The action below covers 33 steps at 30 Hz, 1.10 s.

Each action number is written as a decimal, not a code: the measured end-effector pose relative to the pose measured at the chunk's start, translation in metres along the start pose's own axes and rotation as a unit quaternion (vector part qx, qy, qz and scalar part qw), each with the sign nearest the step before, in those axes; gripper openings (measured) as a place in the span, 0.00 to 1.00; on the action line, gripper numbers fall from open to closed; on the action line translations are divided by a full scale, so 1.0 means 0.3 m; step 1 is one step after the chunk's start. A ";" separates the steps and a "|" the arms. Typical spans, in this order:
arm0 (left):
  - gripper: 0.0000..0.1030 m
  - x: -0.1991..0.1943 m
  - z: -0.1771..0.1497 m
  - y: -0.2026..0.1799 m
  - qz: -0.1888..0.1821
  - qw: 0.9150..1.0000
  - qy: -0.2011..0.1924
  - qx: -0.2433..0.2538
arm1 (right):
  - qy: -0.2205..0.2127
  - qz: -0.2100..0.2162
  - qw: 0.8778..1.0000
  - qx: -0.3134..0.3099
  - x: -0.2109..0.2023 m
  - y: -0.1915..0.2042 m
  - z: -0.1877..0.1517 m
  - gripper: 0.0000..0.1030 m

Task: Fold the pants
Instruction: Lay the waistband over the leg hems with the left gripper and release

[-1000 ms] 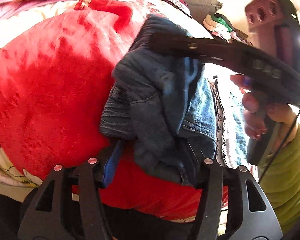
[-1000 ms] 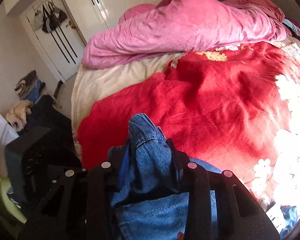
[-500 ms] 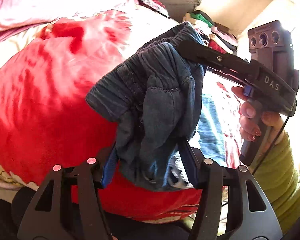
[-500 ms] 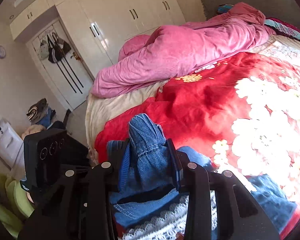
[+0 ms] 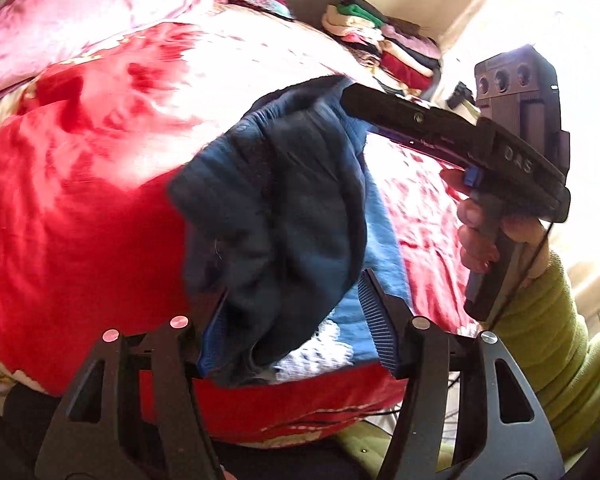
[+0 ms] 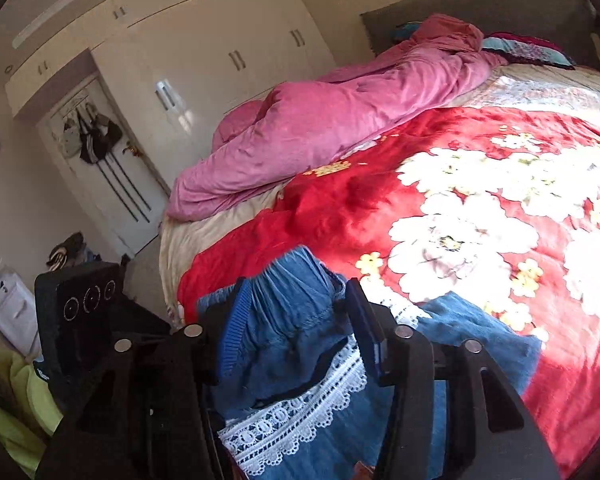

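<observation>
Right gripper (image 6: 296,316) just opening around denim pants (image 6: 296,344); left gripper (image 5: 296,320) likewise loose.
Risk: bunched waistband slips onto bed (image 6: 340,208).

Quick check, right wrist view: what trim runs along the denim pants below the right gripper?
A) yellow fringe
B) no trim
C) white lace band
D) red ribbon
C: a white lace band with cut-out circles runs across the blue denim pants just under the right gripper.
</observation>
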<state>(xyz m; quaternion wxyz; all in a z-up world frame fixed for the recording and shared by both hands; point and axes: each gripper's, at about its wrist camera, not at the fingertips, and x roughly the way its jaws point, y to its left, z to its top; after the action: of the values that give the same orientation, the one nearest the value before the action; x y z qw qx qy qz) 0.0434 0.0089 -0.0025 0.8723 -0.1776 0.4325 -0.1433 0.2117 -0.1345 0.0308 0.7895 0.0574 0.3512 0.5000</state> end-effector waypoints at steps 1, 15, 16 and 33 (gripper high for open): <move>0.50 0.005 -0.007 -0.013 -0.006 1.000 0.004 0.006 | -0.007 -0.013 1.000 0.011 -0.026 -0.020 -0.013 0.50; 0.59 0.123 -0.079 -0.129 -0.018 0.995 0.069 0.072 | 0.073 -0.166 0.983 0.042 -0.002 -0.112 -0.198 0.55; 0.59 0.128 -0.086 -0.130 -0.019 0.995 0.069 0.072 | 0.076 -0.169 0.982 0.046 0.002 -0.126 -0.211 0.55; 0.63 0.023 -0.076 -0.127 -0.010 0.997 0.029 0.074 | 0.009 -0.166 0.984 0.056 -0.124 -0.050 -0.195 0.72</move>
<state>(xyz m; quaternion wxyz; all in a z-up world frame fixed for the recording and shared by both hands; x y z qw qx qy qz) 0.0254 -0.0323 -0.0038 0.8685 -0.1128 0.4443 -0.1884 0.1776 -0.1881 -0.0010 0.8537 0.0381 0.3909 0.3419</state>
